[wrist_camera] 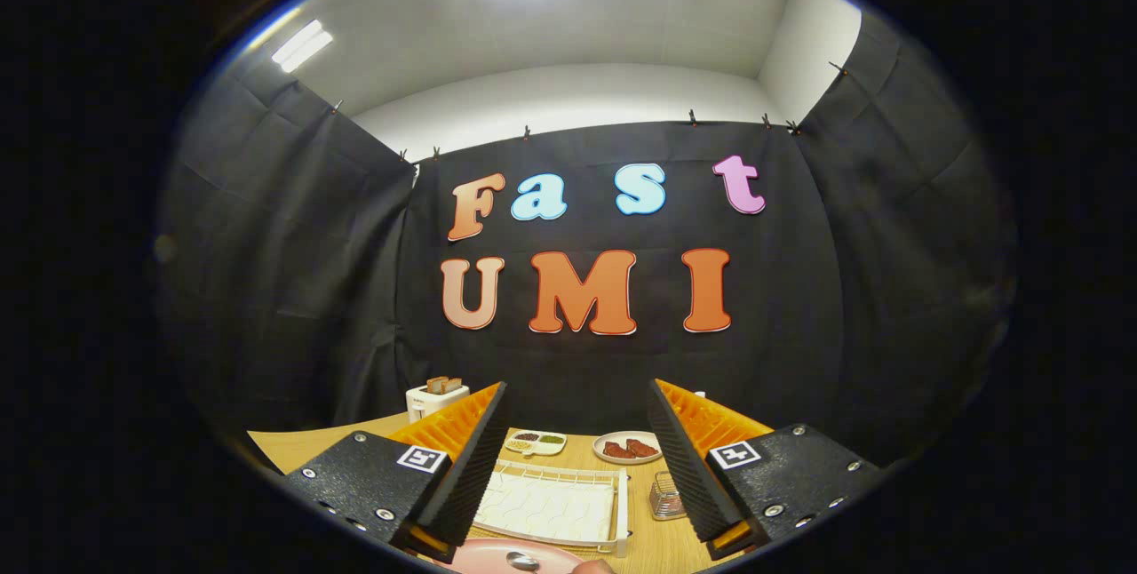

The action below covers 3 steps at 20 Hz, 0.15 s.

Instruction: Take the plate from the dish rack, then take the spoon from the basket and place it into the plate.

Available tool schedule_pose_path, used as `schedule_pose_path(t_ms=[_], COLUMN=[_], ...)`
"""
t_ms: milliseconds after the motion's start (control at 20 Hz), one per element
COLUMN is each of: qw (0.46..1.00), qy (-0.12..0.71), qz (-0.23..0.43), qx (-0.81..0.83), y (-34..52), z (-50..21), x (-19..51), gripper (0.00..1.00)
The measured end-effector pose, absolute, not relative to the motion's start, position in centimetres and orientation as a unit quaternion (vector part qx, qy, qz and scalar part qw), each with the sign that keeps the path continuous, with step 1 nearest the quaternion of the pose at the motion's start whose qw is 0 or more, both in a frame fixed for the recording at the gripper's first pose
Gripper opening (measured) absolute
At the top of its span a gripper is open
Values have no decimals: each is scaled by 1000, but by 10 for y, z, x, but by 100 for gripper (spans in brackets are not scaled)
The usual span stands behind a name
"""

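Held the gripper (pixel 577 458) high with fingers wide apart, gripping nothing. Saw the spoon (pixel 522 562) lying in the pink plate (pixel 497 556), below the fingers, by the dish rack (pixel 555 507). Could bump the plate if dropped low.

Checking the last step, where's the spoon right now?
In the gripper view, the spoon lies on the pink plate, on the near side of the white dish rack, between the open tool fingers.

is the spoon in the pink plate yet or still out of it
In. The metal spoon's bowl lies on the round pink plate, between the open gripper's fingers, in front of the white wire dish rack.
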<state>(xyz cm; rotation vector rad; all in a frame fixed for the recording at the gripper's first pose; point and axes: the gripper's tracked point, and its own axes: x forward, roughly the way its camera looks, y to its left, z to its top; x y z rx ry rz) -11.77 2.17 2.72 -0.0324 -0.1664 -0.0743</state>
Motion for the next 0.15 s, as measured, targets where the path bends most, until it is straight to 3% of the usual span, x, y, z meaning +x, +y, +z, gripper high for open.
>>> schedule_pose_path(t_ms=[150], qw=[996], qy=[-81], qz=[-40], qx=[-18], y=[19], z=[25], x=[-117], gripper=[92])
